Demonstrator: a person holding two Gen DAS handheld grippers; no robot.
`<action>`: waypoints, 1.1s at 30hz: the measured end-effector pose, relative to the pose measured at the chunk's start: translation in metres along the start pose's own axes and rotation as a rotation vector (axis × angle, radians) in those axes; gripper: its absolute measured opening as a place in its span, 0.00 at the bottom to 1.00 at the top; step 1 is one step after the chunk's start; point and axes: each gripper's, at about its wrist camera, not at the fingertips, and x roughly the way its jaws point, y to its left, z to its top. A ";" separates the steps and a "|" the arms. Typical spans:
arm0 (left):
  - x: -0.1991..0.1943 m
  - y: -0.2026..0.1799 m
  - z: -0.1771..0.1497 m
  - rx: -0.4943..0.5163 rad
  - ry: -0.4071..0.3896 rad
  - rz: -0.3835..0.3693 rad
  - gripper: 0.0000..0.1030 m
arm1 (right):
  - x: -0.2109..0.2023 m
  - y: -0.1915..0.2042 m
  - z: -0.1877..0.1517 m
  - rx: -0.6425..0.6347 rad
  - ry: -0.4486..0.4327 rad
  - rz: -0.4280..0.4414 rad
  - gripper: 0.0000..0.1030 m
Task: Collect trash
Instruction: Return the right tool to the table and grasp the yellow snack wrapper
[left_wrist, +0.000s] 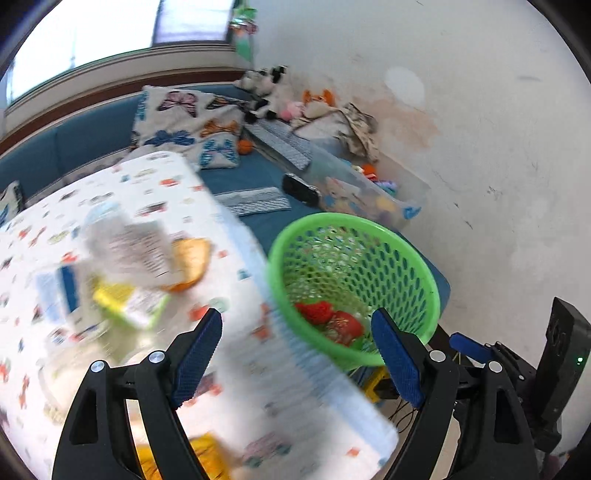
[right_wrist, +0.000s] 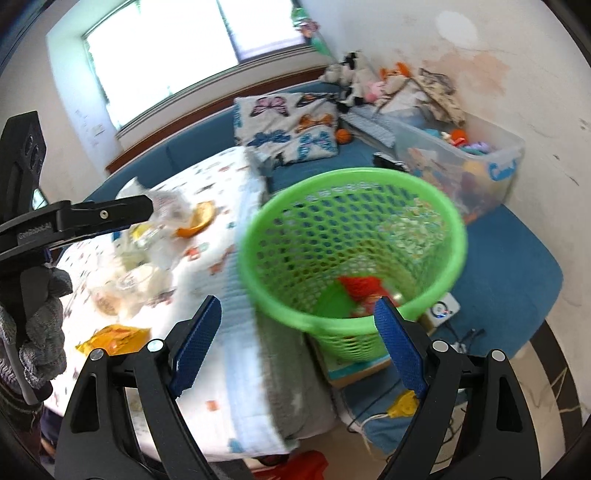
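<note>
A green mesh basket (left_wrist: 354, 266) (right_wrist: 351, 240) stands beside the table's right edge, with red wrappers (left_wrist: 328, 317) (right_wrist: 364, 288) at its bottom. Blurred trash lies on the patterned tablecloth (left_wrist: 207, 206): crumpled paper (left_wrist: 133, 251), an orange peel (left_wrist: 192, 262) (right_wrist: 199, 219), a yellow-green packet (left_wrist: 129, 302) and an orange wrapper (right_wrist: 114, 338). My left gripper (left_wrist: 297, 360) is open and empty above the table edge, close to the basket. My right gripper (right_wrist: 299, 345) is open and empty above the table edge and basket rim. The left gripper also shows in the right wrist view (right_wrist: 122, 214), over the trash.
A blue sofa (left_wrist: 258, 173) with butterfly cushions (left_wrist: 192, 125), soft toys and a clear toy box (right_wrist: 461, 162) runs behind. A white wall (left_wrist: 480, 147) is at the right. Cables and a small box lie on the floor under the basket (right_wrist: 443, 310).
</note>
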 end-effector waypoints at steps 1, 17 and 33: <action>-0.006 0.006 -0.004 -0.011 -0.008 0.009 0.78 | 0.003 0.009 -0.001 -0.018 0.007 0.014 0.82; -0.071 0.113 -0.064 -0.202 -0.070 0.152 0.78 | 0.034 0.132 -0.036 -0.242 0.121 0.202 0.82; -0.099 0.163 -0.114 -0.334 -0.095 0.197 0.78 | 0.074 0.204 -0.065 -0.396 0.232 0.304 0.88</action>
